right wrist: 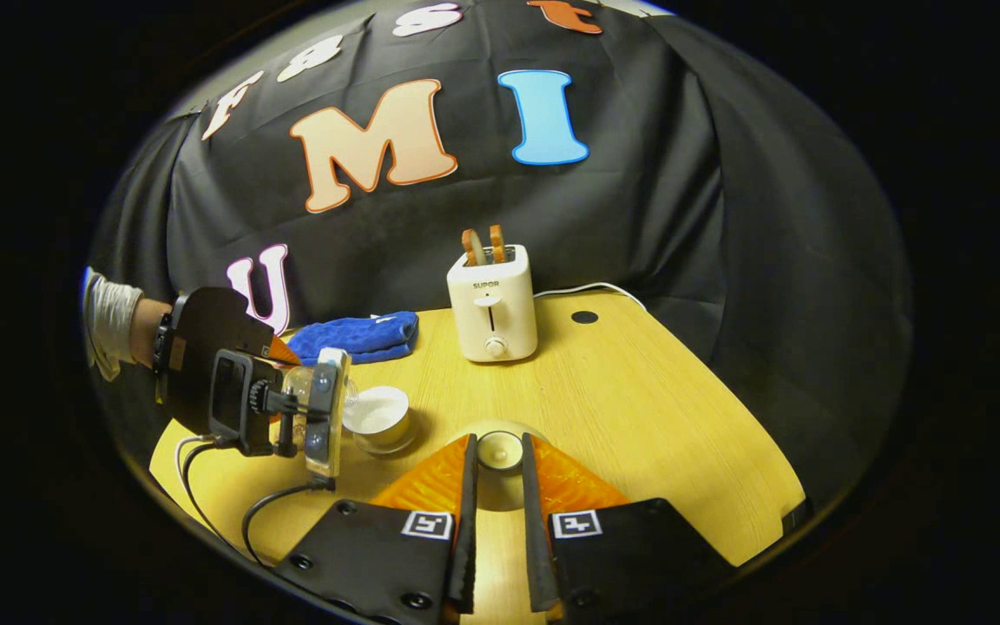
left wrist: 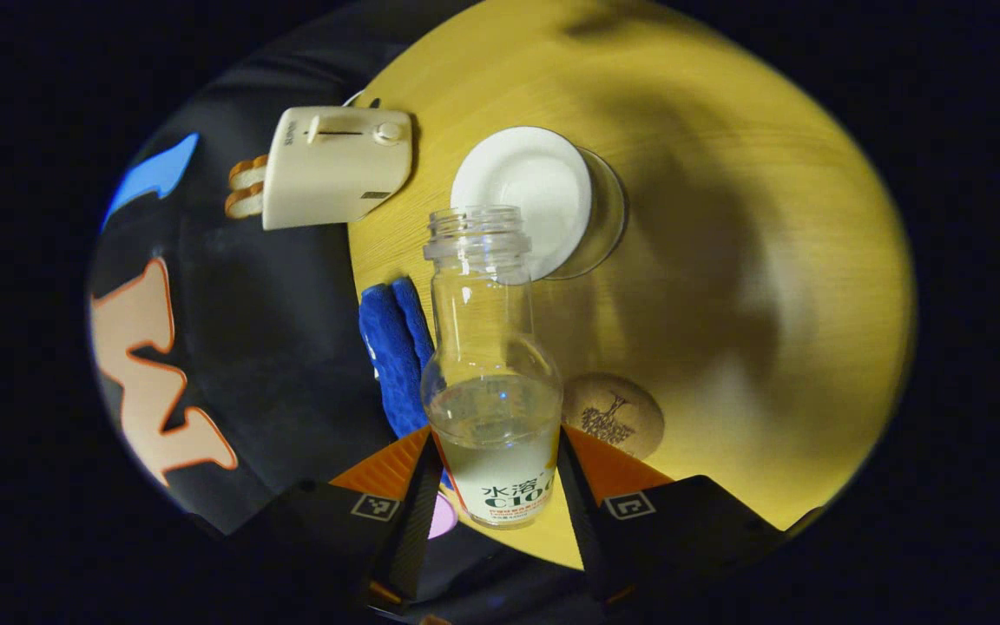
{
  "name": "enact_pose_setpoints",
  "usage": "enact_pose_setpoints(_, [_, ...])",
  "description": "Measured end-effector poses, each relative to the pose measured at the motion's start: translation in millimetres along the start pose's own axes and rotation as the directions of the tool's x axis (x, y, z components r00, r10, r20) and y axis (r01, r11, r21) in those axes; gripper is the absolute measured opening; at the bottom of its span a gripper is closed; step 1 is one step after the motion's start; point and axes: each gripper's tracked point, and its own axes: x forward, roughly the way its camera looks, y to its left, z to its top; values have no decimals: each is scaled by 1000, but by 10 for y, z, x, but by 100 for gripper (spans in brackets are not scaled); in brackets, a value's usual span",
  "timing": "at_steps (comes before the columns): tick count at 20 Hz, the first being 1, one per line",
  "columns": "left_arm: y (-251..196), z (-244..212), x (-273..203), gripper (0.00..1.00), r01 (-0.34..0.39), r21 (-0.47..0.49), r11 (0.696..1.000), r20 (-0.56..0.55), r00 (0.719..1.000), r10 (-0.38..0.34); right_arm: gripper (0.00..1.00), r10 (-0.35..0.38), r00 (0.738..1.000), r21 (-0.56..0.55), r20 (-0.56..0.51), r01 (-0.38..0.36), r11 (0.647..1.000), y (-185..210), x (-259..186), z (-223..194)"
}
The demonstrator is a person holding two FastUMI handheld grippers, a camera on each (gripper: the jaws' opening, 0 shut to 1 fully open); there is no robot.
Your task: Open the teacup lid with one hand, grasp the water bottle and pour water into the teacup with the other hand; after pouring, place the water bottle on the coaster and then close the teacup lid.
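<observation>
Plainly, left claw (left wrist: 500,486) clamps labelled water bottle (left wrist: 491,382); right claw (right wrist: 496,486) pinches teacup lid (right wrist: 499,451).

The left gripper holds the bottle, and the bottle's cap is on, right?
No. The left gripper holds the bottle, but its cap is off: the left gripper view shows the threaded mouth open.

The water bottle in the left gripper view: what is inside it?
The water bottle, uncapped and gripped by the left hand-held gripper, holds pale cloudy liquid in its lower part; its neck is empty. The label and the fingers hide its base.
</observation>
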Motion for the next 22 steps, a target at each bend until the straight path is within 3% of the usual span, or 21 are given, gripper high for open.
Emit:
enact_pose_setpoints(3, [-81,-48,14,70,-6,-175,985,68,998,18,28,16,1000,-20,-10,-16,1000,132,24,24])
enact_pose_setpoints(5, [-102,-59,24,70,-4,-319,948,129,990,48,28,24,1000,-38,-16,-24,999,276,12,82])
enact_pose_setpoints(9, [-118,-64,67,70,14,-598,801,203,970,134,25,32,999,-70,-19,-33,997,398,50,178])
enact_pose_setpoints(10, [-89,-58,85,67,12,-650,760,210,964,165,25,33,999,-80,-21,-35,996,434,54,200])
enact_pose_setpoints(12, [-51,-68,73,70,21,-729,684,236,946,222,28,39,999,-96,-27,-41,994,513,74,228])
enact_pose_setpoints(18, [26,-7,-39,70,127,-875,467,317,880,354,25,71,996,-143,-57,-79,987,861,90,192])
enact_pose_setpoints(22, [20,-49,-36,71,180,-924,338,315,860,402,25,92,993,-181,-71,-103,978,1056,80,174])
